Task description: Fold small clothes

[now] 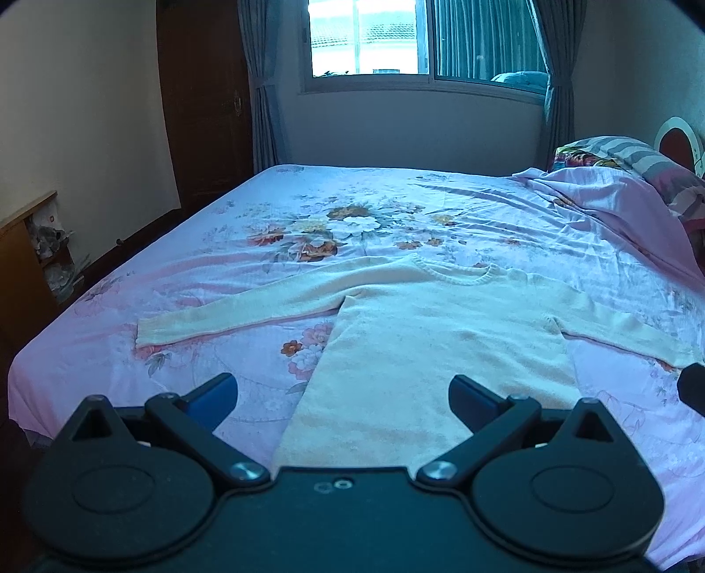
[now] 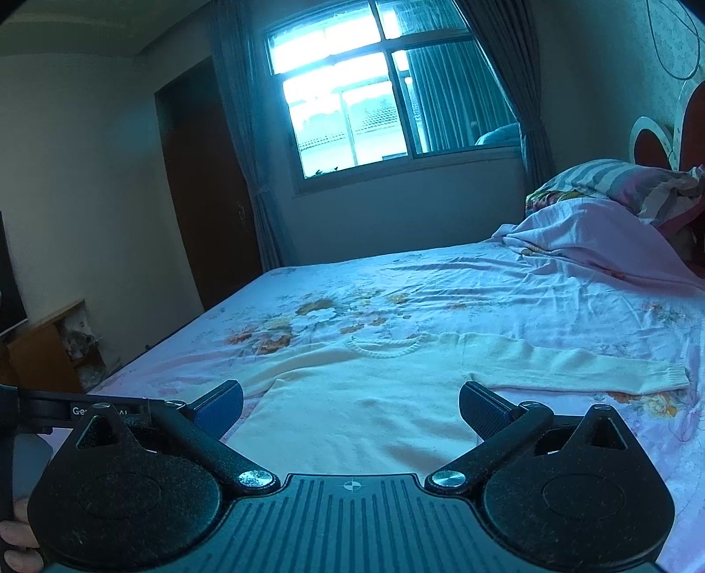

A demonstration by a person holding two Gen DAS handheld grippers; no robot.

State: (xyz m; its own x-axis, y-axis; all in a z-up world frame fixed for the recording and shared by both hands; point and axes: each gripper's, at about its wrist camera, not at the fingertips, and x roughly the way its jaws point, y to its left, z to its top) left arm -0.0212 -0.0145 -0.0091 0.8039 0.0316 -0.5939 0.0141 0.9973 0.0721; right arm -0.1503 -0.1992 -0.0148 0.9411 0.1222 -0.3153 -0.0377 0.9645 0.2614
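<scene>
Lying flat on the floral bedsheet (image 1: 352, 198), a cream sweater (image 1: 423, 344) has both sleeves spread outward and its neckline toward the window (image 1: 365, 39). The left gripper (image 1: 343, 396) hovers over its hem, fingers released wide; the right gripper (image 2: 352, 407) does likewise, grasping nothing.

The right gripper (image 2: 351, 407) hangs over the sweater (image 2: 352, 414), jaws spread wide, apparently not touching it. The sweater lies flat on the bed (image 2: 551, 299), one sleeve (image 2: 573, 366) extended.
</scene>
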